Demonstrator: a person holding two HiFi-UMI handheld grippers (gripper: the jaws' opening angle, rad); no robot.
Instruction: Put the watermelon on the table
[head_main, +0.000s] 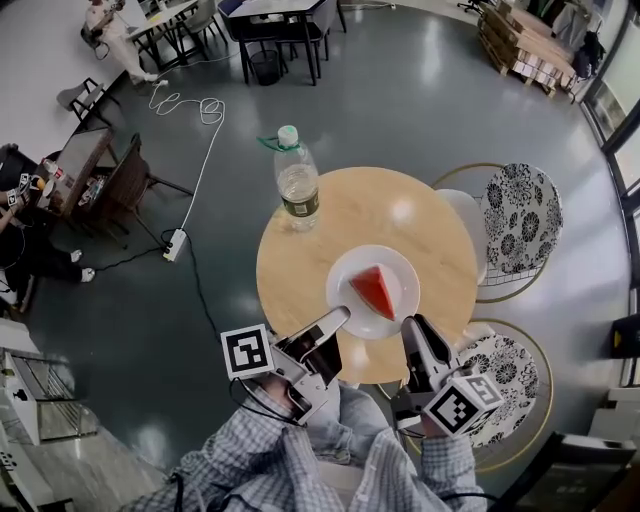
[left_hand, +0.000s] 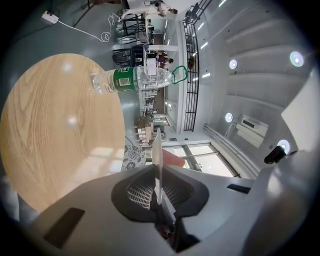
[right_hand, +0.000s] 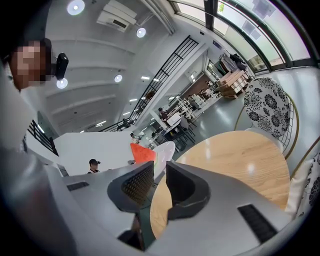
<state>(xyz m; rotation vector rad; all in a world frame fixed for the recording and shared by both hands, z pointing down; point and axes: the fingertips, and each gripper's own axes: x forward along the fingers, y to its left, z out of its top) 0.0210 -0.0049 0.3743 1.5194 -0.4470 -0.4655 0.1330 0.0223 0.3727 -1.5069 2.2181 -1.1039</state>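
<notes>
A red wedge of watermelon (head_main: 374, 289) lies on a white plate (head_main: 400, 270) over the near part of the round wooden table (head_main: 300, 270). My left gripper (head_main: 340, 318) is shut on the plate's near-left rim. In the left gripper view the plate rim (left_hand: 158, 165) runs edge-on between the jaws, with the watermelon (left_hand: 173, 158) just behind it. My right gripper (head_main: 409, 325) is beside the plate's near-right edge, its jaws a little apart and empty. The right gripper view shows the watermelon (right_hand: 142, 152) and the plate (right_hand: 164, 152) past the left jaw.
A clear water bottle (head_main: 298, 180) with a green label stands at the table's far left and also appears in the left gripper view as the bottle (left_hand: 135, 79). Two chairs with floral cushions (head_main: 522, 215) (head_main: 505, 370) sit to the right. A cable and power strip (head_main: 176, 243) lie on the floor at left.
</notes>
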